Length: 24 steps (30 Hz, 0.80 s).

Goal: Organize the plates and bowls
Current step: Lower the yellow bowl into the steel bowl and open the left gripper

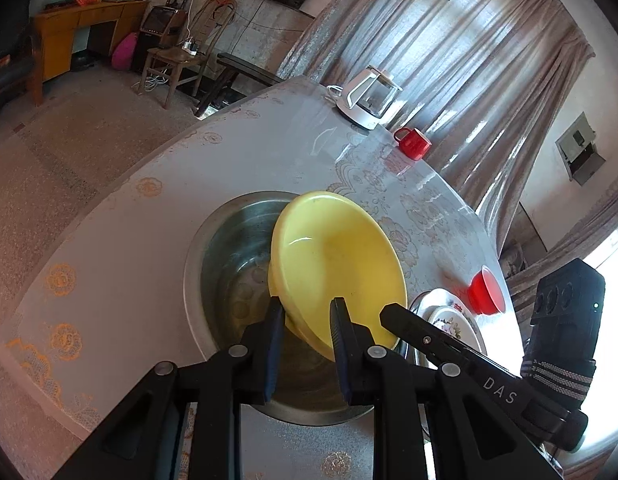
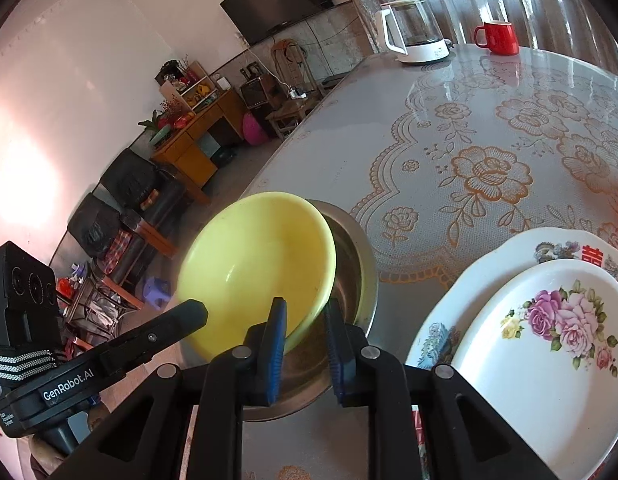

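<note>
Over the steel basin (image 1: 229,264), both tools pinch a yellow bowl (image 1: 337,268); labels read "DAS", "GenRobot.AI".

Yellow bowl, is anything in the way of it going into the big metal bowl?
Nothing visible. The yellow bowl, pinched by both claws, hangs tilted over the metal bowl, whose visible inside looks empty.

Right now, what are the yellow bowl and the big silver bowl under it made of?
The yellow bowl looks like plastic or melamine: even colour, soft dull shine, thick rounded rim. The silver basin looks like stainless steel: grey, brushed, with blurry reflections inside. Both are guesses from looks alone.
</note>
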Each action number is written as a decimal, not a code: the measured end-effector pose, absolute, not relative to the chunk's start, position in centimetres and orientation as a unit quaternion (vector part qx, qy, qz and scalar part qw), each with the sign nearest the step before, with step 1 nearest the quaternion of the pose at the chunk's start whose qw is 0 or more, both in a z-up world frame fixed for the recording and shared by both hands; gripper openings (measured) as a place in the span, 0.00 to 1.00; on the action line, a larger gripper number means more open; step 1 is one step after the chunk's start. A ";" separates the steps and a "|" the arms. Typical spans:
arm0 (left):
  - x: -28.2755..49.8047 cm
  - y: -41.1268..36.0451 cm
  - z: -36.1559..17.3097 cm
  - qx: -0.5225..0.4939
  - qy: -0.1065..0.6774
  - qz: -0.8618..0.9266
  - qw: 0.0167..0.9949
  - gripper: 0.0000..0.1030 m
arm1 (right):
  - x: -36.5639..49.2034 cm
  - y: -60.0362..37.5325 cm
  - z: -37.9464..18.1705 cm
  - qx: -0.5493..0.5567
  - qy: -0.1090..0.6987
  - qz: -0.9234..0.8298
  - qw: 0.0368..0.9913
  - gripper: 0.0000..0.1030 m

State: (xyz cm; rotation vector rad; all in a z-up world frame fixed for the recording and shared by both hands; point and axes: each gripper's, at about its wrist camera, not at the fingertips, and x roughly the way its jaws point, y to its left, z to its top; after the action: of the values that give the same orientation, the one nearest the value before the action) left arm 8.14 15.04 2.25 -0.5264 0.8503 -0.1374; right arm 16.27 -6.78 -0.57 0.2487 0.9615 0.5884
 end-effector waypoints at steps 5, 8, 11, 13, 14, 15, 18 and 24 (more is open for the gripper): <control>8.0 15.3 1.6 -0.258 0.412 -0.059 0.872 0.21 | 16.4 -6.0 -1.3 0.109 0.465 0.277 0.834 0.19; 8.0 15.5 1.1 -0.261 0.418 -0.058 0.868 0.21 | 16.2 -5.7 -1.4 0.103 0.463 0.278 0.835 0.20; 7.9 15.6 0.9 -0.263 0.418 -0.058 0.868 0.21 | 16.1 -5.7 -1.4 0.101 0.462 0.279 0.836 0.21; 7.9 15.6 1.0 -0.263 0.417 -0.057 0.868 0.21 | 16.0 -5.6 -1.3 0.098 0.460 0.278 0.837 0.21; 7.8 15.6 1.0 -0.262 0.416 -0.057 0.869 0.21 | 16.0 -5.6 -1.3 0.096 0.460 0.278 0.838 0.21; 7.8 15.6 1.0 -0.260 0.415 -0.057 0.870 0.21 | 15.9 -5.4 -1.3 0.094 0.460 0.277 0.838 0.21; 7.7 15.8 1.0 -0.263 0.413 -0.056 0.870 0.21 | 15.8 -5.2 -1.2 0.086 0.460 0.275 0.840 0.22; 7.2 16.1 1.0 -0.268 0.410 -0.050 0.871 0.22 | 15.4 -4.6 -1.1 0.070 0.455 0.279 0.843 0.29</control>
State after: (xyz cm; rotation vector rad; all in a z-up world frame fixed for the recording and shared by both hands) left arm 7.22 16.11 0.99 -0.5598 0.8571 -0.1052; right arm 15.38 -4.57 -1.11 0.1475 0.9604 0.5897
